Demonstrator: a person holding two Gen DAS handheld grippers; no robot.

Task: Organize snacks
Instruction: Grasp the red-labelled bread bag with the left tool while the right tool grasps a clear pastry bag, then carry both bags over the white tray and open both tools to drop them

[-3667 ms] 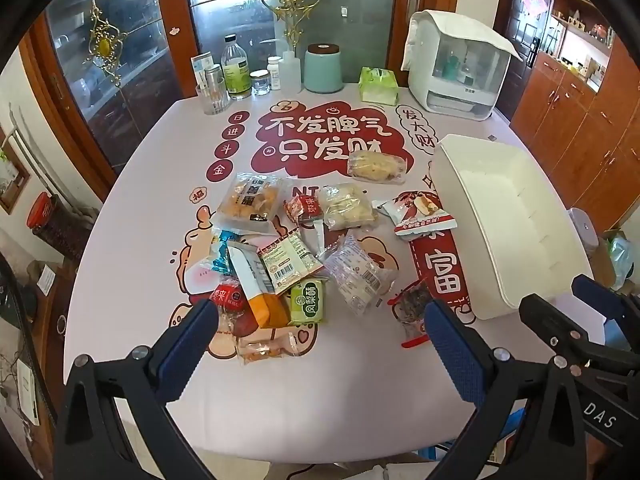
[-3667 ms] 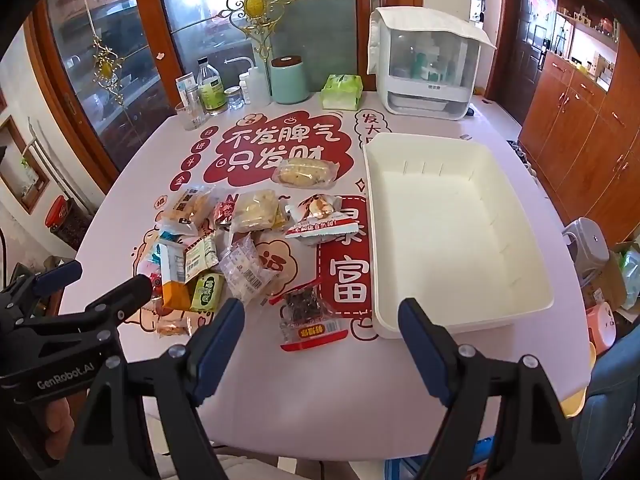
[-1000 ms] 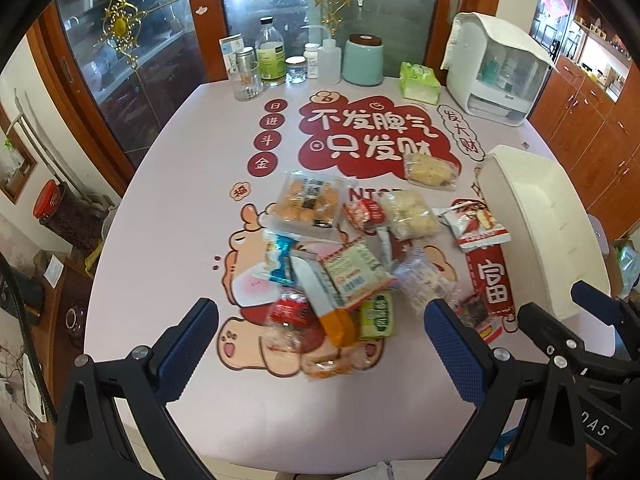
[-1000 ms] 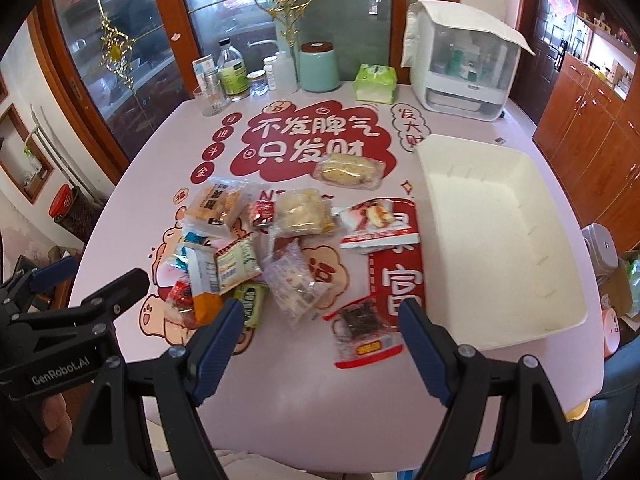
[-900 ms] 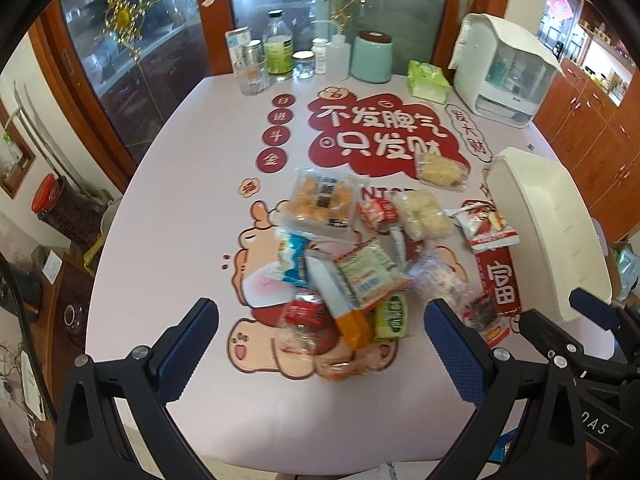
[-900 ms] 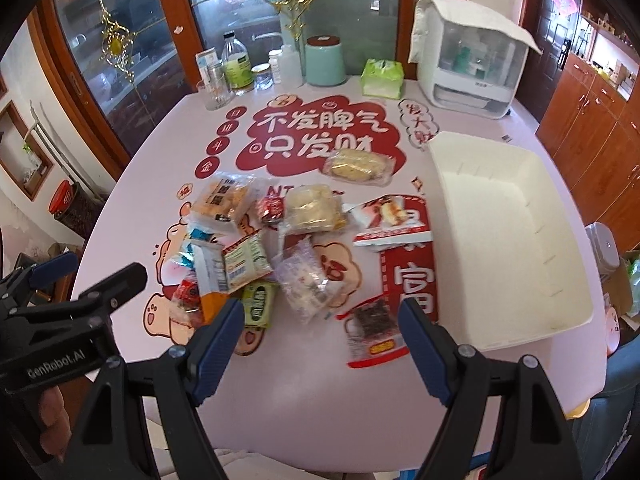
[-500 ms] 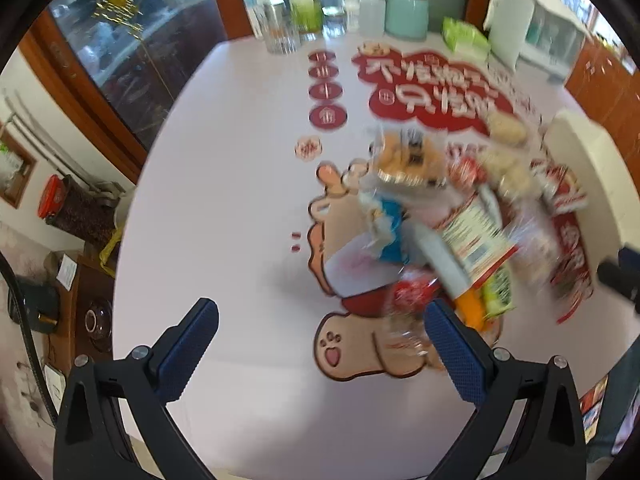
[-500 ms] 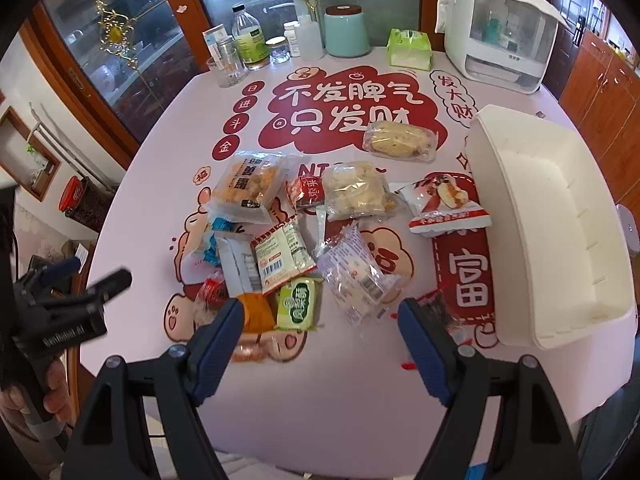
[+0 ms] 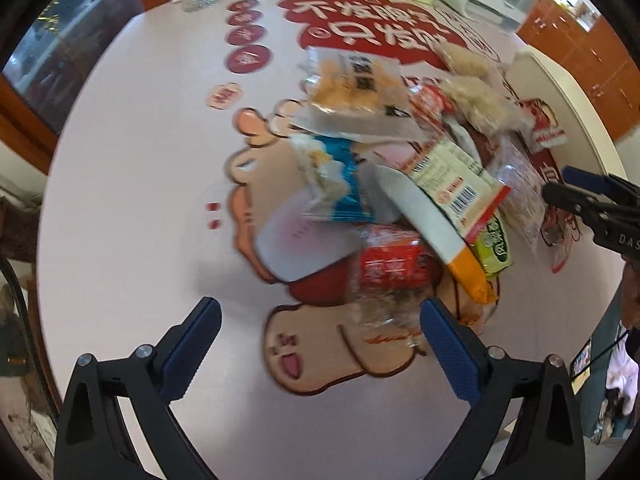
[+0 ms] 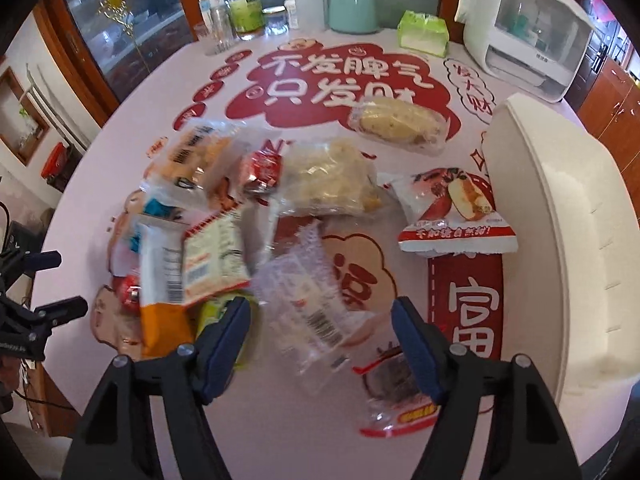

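I hold both tools steeply down over a heap of snack packets on the round pink desk. My left tool stands wide with nothing between its blue pads; its jaws have just been closing a little. A red-labelled clear packet lies just ahead of its right finger, at the near edge of the heap. My right tool is also wide, its jaws likewise just easing inward, and a clear packet with a barcode lies between its fingers without the pads pressing on it. A dark snack in a red-trimmed wrapper sits beside its right finger, and a green packet lies at its left finger.

The white bin stands at the right of the desk, apart from the heap, with an apple-printed packet lying just beside its left wall. Bare desk opens to the left of the heap and along the near rim. At the far edge stand bottles, a teal canister, a green tissue pack and a white appliance.

The desk cover carries large white Chinese characters on red, "不发脾气 只发财". In the left view the other tool's body shows the letters "DAS". Packet print is too blurred to read.
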